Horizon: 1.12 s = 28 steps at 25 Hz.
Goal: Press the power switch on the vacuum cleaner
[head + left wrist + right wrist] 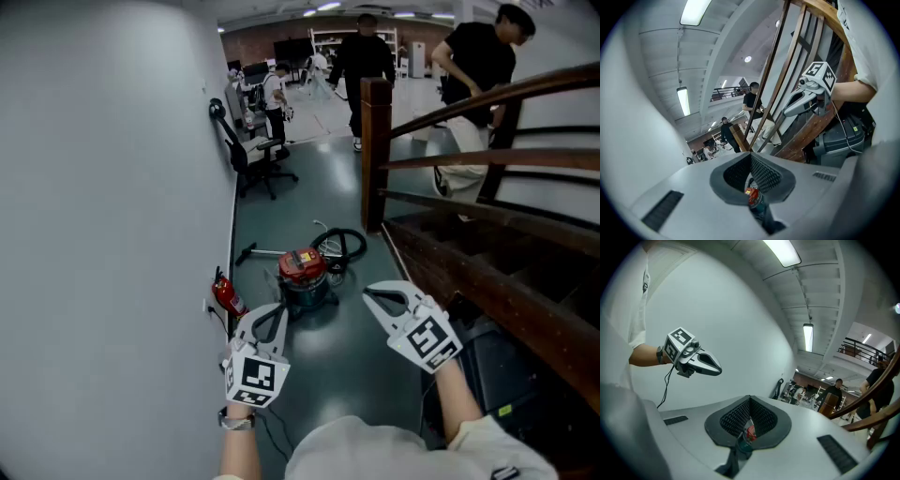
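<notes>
Glossy dark floor [361, 380], round red-lidded vacuum cleaner [303, 275], left claw [277, 315] and right claw [371, 296] both clenched, empty

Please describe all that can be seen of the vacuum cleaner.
The vacuum cleaner is a drum type: red top, dark green body. It stands upright on the dark floor near the white wall. A black hose lies coiled behind it; a thin tube lies on its left. The left gripper and right gripper are short of it, not touching. Finer parts are too small to see.
</notes>
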Motion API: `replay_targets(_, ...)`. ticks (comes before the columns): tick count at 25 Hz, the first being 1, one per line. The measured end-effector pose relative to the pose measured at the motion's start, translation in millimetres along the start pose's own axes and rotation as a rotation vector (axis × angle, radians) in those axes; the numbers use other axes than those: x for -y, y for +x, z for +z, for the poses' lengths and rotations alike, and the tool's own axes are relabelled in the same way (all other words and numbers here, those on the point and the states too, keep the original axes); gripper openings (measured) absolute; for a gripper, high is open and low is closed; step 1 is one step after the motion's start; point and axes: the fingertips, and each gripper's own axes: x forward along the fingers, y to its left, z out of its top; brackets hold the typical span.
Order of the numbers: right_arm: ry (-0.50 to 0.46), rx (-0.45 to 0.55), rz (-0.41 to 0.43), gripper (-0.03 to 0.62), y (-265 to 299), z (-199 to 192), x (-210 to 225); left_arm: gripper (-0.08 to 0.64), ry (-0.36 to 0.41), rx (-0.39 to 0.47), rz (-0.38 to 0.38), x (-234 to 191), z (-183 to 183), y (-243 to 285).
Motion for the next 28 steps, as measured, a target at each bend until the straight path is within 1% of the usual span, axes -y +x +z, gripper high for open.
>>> replay_targets(4,-0.005,-0.005,-0.008,0.028,3,0,4,0.002,-0.004,-0.002,-0.002,-4,0,3)
replay_targets(6,0.002,0.01,-0.017,0.028,4,2,6,0.002,-0.003,-0.002,-0.006,-3,-1,4)
replay_targets(9,0.045,0.041,-0.027,0.028,1,4,9,0.002,-0.004,-0.004,-0.01,1,0,4)
replay_targets(12,0.067,0.043,-0.025,0.029,-3,-1,10,0.002,-0.003,-0.008,-0.01,5,1,6)
replay_targets(21,0.032,0.019,0.023,0.029,-2,-6,6,0.002,0.002,-0.015,-0.013,9,4,11)
replay_targets(28,0.026,0.014,0.051,0.029,-11,-16,17,0.002,-0.003,-0.038,-0.004,17,7,18)
